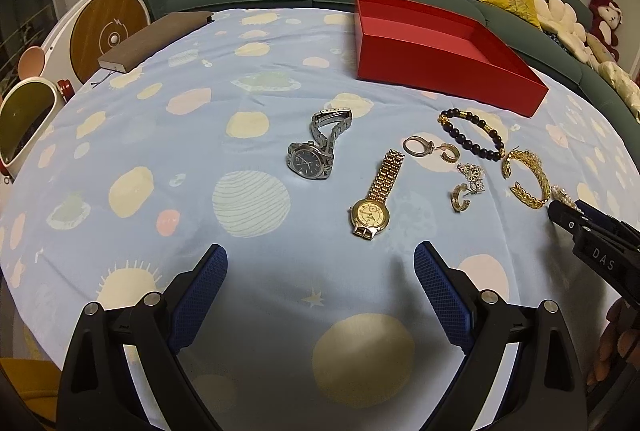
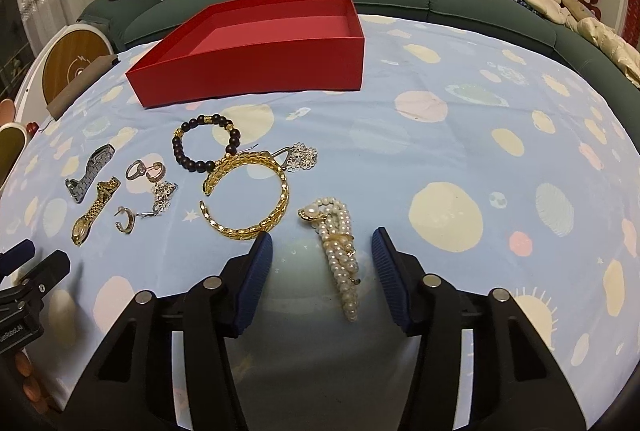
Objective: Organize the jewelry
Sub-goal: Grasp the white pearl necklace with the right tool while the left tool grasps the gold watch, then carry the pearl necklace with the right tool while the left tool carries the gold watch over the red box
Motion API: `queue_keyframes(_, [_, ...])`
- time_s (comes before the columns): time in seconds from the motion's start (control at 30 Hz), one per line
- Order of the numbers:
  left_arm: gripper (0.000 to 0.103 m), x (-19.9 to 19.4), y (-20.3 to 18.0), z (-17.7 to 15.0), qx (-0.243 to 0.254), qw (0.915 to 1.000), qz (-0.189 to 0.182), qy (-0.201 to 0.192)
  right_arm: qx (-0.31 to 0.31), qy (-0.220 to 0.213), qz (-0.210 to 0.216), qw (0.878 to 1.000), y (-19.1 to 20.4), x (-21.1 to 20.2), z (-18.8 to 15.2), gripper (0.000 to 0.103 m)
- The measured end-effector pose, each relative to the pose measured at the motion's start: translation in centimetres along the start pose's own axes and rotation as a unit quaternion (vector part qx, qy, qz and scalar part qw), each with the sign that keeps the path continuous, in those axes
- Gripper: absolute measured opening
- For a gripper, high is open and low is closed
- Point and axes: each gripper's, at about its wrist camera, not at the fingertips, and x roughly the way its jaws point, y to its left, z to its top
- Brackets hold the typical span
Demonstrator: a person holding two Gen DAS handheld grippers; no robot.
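Right gripper [image 2: 322, 263] is straddling the pearl bracelet [image 2: 340, 251] on the tablecloth [image 2: 460, 151], pads not yet touching it; left gripper [image 1: 320, 295] is idling open; next, pinching, lifting toward the empty red box [image 2: 256, 79].

Both grippers look alike: black plastic arms with triangular cut-outs, round silver screws at the pivots, and blue ribbed pads on the fingers. The left gripper [image 1: 320, 291] carries white "GenRobot.AI" lettering on its side, and the right gripper [image 2: 322, 275] bears "DAS".
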Motion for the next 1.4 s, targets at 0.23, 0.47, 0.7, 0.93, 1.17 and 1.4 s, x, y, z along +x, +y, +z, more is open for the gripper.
queue_keyframes(0.23, [0.088, 1.0, -1.1, 0.7, 0.017, 0.9998, 0.001, -0.006, 0.019, 0.0, 0.012, 1.0, -0.7, -0.3, 0.1, 0.016])
queue_keyframes(0.47, [0.063, 2.2, -2.9, 0.9, 0.046, 0.9989, -0.002, -0.005, 0.024, -0.001, 0.025, 0.999, -0.8, -0.7, 0.1, 0.016])
queue_keyframes(0.7, [0.022, 2.0, -3.7, 1.1, 0.052, 0.9984, -0.021, -0.01, 0.025, -0.006, 0.033, 0.999, -1.0, -1.3, 0.1, 0.015])
queue_keyframes(0.93, [0.021, 1.2, -3.4, 1.1, 0.034, 0.9977, -0.058, -0.002, 0.027, -0.015, 0.035, 0.999, -1.3, -2.1, 0.2, 0.015])
queue_keyframes(1.17, [0.02, -1.6, -3.2, 1.5, 0.027, 0.9961, -0.077, -0.035, 0.018, -0.041, 0.049, 0.998, -0.9, -4.3, 0.6, 0.015])
queue_keyframes(1.4, [0.02, -5.4, -4.0, 2.5, 0.033, 0.9916, -0.095, -0.081, 0.016, -0.068, 0.082, 0.994, -0.4, -7.1, 0.9, 0.015])
